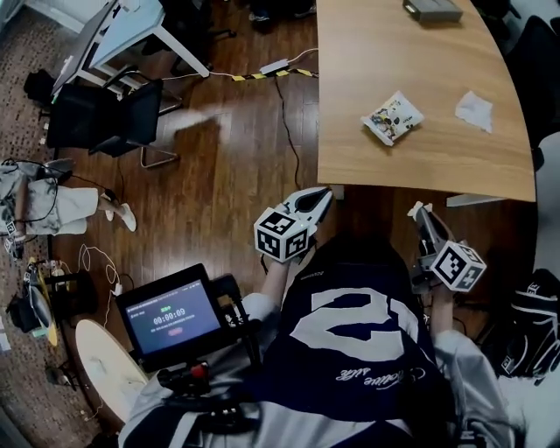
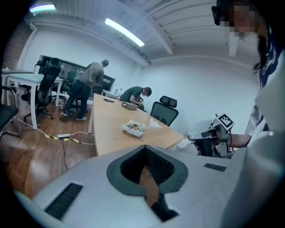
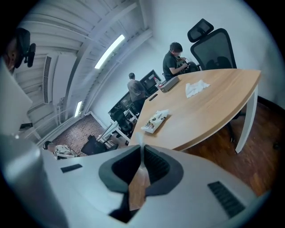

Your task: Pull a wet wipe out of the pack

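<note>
The wet wipe pack lies flat on the wooden table, with its printed side up. To its right on the table rests a loose white wipe. Both grippers hang short of the table's near edge, close to my body. My left gripper has its jaws together and holds nothing. My right gripper is shut, and a thin white scrap sticks out of its tips. I cannot tell what the scrap is.
A grey box sits at the table's far end. Black office chairs and a floor cable with a power strip lie to the left. A small screen hangs at my chest. Two people work beyond the table.
</note>
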A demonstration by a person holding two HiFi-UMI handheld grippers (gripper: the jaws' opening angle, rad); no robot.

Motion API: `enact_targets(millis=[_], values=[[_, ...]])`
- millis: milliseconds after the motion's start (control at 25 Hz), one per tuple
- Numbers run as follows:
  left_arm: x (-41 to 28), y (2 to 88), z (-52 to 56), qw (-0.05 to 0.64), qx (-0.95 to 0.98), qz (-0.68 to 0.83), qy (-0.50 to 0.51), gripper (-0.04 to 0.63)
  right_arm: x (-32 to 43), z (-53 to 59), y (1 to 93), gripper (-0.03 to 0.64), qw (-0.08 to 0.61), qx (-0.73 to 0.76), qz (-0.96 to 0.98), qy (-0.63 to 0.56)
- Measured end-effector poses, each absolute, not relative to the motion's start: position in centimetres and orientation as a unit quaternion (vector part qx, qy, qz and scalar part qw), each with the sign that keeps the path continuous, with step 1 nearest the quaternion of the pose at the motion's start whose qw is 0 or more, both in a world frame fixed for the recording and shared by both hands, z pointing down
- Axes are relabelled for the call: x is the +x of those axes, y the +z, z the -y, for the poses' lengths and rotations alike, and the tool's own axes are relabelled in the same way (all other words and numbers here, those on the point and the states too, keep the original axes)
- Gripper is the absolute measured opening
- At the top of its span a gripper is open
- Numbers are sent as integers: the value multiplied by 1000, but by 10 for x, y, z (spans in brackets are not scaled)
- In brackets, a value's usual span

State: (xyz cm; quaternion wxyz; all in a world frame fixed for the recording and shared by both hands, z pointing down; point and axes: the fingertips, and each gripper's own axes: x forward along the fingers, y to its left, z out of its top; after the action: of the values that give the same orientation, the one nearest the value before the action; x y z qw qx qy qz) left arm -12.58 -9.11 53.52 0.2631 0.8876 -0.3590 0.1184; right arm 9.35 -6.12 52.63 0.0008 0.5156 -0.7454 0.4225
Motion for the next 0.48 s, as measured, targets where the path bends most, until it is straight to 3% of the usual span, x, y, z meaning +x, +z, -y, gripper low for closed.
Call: enact_targets(millis=[480], values=[[-31,503,18,251,905,332,93,2,130,-21,495,20,-11,493,769,408]])
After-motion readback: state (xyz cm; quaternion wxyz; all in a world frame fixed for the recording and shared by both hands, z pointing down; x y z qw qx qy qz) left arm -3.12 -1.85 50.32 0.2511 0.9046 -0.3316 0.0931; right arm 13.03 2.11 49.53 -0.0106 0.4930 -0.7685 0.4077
